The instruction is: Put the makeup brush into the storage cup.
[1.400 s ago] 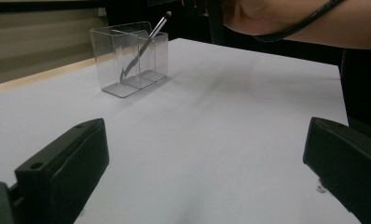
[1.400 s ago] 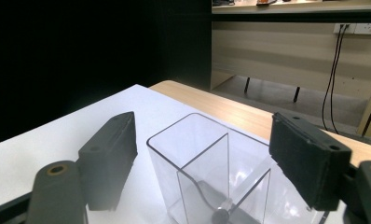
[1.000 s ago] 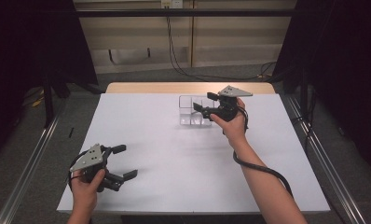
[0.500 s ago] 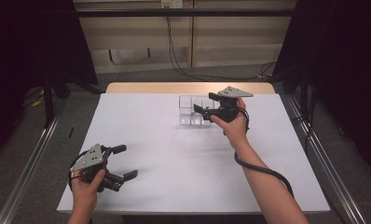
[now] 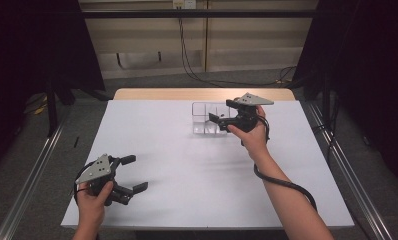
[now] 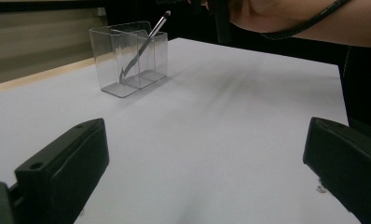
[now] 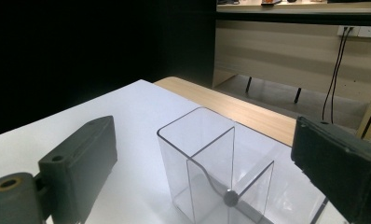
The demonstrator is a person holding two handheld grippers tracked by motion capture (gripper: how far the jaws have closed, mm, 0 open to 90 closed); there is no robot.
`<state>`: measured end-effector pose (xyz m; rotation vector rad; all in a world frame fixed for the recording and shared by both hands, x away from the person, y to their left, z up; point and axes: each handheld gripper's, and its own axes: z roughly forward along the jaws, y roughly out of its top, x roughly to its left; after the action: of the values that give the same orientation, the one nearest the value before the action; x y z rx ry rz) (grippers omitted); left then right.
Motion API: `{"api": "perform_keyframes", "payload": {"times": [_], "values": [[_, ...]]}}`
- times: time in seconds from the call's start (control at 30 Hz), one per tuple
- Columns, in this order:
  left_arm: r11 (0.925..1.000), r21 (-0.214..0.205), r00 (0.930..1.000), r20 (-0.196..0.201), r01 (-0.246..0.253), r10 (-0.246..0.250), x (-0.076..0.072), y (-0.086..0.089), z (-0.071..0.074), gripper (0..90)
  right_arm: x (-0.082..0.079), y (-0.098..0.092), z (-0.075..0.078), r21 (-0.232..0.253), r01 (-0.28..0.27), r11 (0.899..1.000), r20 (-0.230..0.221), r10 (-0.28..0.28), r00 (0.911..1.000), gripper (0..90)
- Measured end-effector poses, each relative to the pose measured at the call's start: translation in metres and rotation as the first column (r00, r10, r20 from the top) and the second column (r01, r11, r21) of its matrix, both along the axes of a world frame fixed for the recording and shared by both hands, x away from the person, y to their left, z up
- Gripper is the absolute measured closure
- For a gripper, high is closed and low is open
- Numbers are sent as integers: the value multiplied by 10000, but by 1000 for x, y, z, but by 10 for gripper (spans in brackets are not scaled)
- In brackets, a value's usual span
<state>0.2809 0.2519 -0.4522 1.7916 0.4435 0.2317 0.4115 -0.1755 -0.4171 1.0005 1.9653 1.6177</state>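
A: Where is the clear box (image 5: 208, 119) seen?

B: It is seen at the far side of the white table (image 5: 187, 165). A thin dark stick (image 6: 144, 45) is leaned inside one part of it.

A: How is the right gripper (image 5: 226, 112) held?

B: It is held just over the box. Its jaws have just been opening, and nothing is pinched.

A: And the left gripper (image 5: 133, 174)?

B: It is rested near the front edge, jaws spread wide, nothing between them.

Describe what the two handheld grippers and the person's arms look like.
Both the left gripper and the right gripper are black, each with two blocky, flat-faced jaws and a grey three-cornered plate on top. A black cable trails from the right one along the forearm. The forearms are bare, no sleeves showing.
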Motion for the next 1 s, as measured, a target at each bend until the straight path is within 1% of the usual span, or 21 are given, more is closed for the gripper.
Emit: {"api": "perform_keyframes", "payload": {"times": [0.13, 0.37, 0.7, 1.0], "values": [[10000, -3, 10000, -11, -1, 1, 0, 0, 0, 2, -1, 0, 0, -9, -35, 10000, 31, 35, 10000, 49], [10000, -4, 10000, -23, -35, 35, -1, 2, -1, 2, -4, 0, -2, -59, -93, 9999, -45, 92, 9999, 28], [10000, -29, 10000, -17, -93, 93, 0, 3, -1, 2, -8, 2, 0, -116, -290, 9995, 0, 290, 9996, 0], [10000, -57, 10000, -15, -68, 68, 0, 1, -1, 2, -15, 0, 0, -190, -457, 9988, 25, 458, 9989, 0]]}}
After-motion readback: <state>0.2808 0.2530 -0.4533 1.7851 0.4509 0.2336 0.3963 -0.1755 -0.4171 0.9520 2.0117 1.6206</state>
